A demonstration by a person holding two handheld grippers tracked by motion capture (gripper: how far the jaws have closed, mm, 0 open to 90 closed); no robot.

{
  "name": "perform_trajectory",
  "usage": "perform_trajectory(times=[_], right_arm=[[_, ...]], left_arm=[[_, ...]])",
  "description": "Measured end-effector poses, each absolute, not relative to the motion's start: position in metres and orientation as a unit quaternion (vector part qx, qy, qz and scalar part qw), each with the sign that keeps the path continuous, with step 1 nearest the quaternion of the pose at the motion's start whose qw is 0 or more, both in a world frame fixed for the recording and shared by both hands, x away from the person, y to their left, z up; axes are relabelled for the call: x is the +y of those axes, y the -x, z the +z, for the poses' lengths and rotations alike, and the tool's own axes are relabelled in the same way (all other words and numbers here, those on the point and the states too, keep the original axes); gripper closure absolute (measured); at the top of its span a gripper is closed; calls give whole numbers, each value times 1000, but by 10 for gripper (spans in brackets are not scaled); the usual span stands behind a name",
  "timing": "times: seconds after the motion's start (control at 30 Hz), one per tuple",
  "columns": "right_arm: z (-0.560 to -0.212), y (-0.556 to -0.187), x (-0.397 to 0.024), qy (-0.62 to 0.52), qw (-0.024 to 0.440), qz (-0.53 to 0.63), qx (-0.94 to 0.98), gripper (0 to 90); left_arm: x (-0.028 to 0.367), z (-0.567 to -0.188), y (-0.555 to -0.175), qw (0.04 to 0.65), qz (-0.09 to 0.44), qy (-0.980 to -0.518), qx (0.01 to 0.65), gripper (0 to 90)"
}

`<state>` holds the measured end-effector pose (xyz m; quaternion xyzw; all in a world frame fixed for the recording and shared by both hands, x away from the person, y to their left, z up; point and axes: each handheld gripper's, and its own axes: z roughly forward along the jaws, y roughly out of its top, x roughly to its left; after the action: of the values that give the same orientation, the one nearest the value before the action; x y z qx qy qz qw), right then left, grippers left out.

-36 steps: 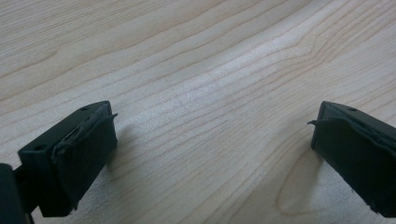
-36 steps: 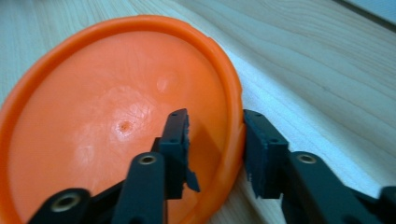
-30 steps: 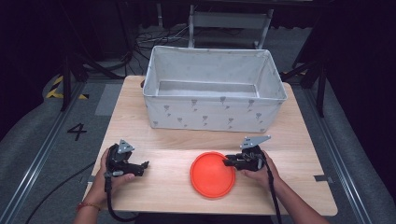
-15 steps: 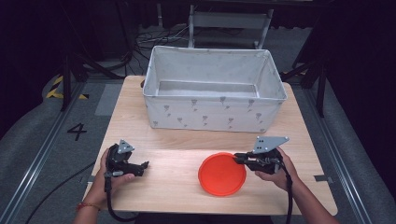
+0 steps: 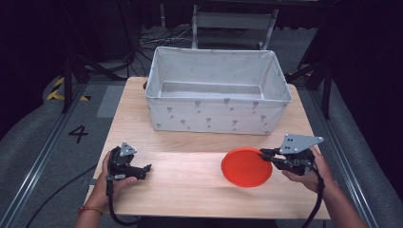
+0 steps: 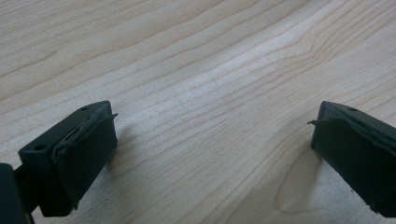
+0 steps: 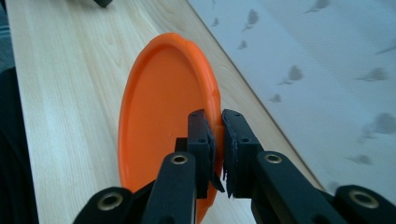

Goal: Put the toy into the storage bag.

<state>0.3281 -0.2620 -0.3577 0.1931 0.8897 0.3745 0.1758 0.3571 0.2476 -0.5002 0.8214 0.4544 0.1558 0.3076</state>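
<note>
The right tool [image 5: 264, 155], clamped on the orange plate's [image 5: 244, 167] right rim, holds it near the worktop's [image 5: 190, 190] front-right; the fabric bin [image 5: 216, 111] lies directly beyond.

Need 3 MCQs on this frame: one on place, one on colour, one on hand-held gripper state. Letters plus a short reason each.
1. Where is the plate relative to the fabric bin?
A inside it
B in front of it, toward the person
C behind it

2. What colour is the plate?
A orange
B blue
C white

3. What state is the right hand-held gripper in?
A open, empty
B shut on the plate's rim
C resting on the bin

Answers:
1 B, the high view shows it over the table, nearer the person.
2 A, plainly orange.
3 B, its jaws pinch the rim.
</note>
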Motion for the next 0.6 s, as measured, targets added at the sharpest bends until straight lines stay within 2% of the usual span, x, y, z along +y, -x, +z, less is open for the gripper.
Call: perform_trajectory(times=[0.6], right_arm=[[-264,-333,-315,-231,238,372,867,824]], left_arm=[[248,-500,-357,308,156,-821,455,7]])
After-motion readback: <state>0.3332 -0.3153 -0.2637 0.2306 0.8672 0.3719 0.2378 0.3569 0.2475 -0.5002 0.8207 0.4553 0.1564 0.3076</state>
